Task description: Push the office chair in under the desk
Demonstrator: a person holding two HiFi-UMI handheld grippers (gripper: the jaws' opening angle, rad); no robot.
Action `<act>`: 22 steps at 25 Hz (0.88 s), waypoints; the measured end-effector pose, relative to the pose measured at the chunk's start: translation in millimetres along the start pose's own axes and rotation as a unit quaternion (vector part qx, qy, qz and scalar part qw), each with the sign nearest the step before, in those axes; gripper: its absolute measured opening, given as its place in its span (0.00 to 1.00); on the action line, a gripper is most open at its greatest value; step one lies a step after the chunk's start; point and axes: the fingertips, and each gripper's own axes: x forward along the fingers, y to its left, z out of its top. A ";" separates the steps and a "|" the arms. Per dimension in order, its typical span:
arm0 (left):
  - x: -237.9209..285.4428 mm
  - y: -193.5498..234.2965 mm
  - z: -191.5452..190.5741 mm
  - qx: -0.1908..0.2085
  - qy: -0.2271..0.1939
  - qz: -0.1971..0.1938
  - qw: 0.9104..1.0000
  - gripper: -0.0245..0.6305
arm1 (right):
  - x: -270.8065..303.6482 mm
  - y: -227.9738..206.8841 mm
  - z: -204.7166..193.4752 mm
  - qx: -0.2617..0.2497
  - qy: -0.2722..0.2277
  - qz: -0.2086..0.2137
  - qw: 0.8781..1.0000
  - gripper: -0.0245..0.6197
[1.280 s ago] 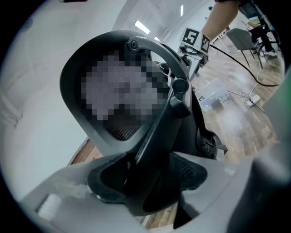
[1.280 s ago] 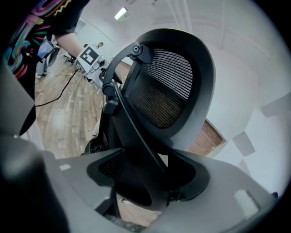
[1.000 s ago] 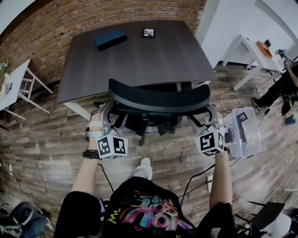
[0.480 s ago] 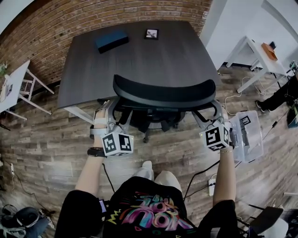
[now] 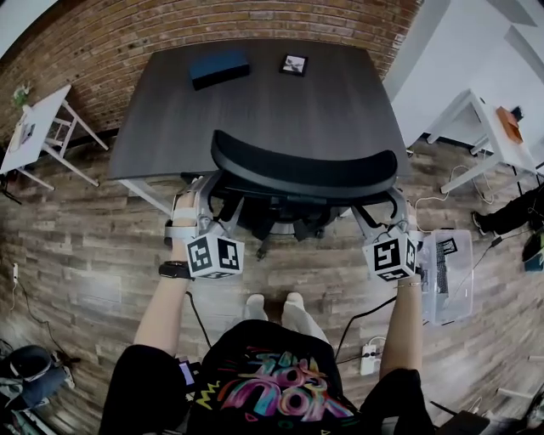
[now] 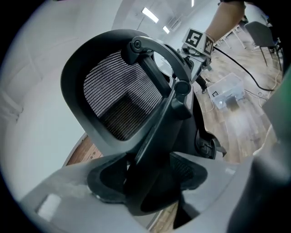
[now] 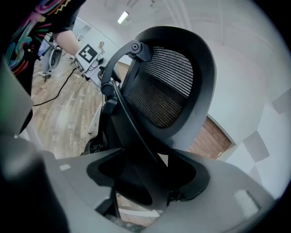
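The black mesh-backed office chair [image 5: 302, 174] stands at the near edge of the dark grey desk [image 5: 255, 110], its seat partly under the top. My left gripper [image 5: 206, 204] holds the left side of the backrest frame, and my right gripper [image 5: 389, 214] holds the right side. In the left gripper view the chair's [image 6: 118, 100] dark frame fills the gap of the left gripper [image 6: 150, 182], whose pads close on it. The right gripper view shows the same: the chair's [image 7: 168, 86] frame sits clamped in the right gripper [image 7: 145, 177]. The chair's base is mostly hidden.
On the desk lie a blue box [image 5: 219, 66] and a small framed picture [image 5: 294, 64]. A clear plastic bin [image 5: 442, 272] stands on the wooden floor just right of my right arm, with cables and a power strip [image 5: 370, 364] nearby. White tables [image 5: 34, 127] flank the desk; behind it is a brick wall [image 5: 212, 21].
The chair and both grippers have moved forward toward the desk, so the backrest now reaches the desk's near edge. The person's feet have stepped forward behind it.
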 end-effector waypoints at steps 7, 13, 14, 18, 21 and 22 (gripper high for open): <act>5.5 -5.2 12.4 -0.012 0.028 0.016 0.999 0.47 | 10.9 -18.7 -11.8 -0.015 -0.026 0.021 0.999 0.50; 11.7 -3.5 12.0 -0.022 0.042 0.022 0.999 0.48 | 19.8 -25.9 -13.4 -0.021 -0.039 0.027 0.999 0.50; 12.8 -2.6 11.1 -0.023 0.044 0.021 0.999 0.48 | 21.3 -26.5 -12.9 -0.022 -0.040 0.028 0.999 0.50; 14.8 -2.5 8.5 -0.026 0.047 0.015 0.998 0.48 | 24.5 -26.3 -12.7 -0.022 -0.042 0.029 0.998 0.50; 18.3 0.0 9.2 -0.025 0.048 0.015 0.998 0.48 | 26.8 -29.4 -12.3 -0.021 -0.044 0.028 0.998 0.50; 18.7 -0.1 9.5 -0.025 0.048 0.015 0.998 0.48 | 27.0 -29.8 -12.5 -0.021 -0.043 0.028 0.998 0.50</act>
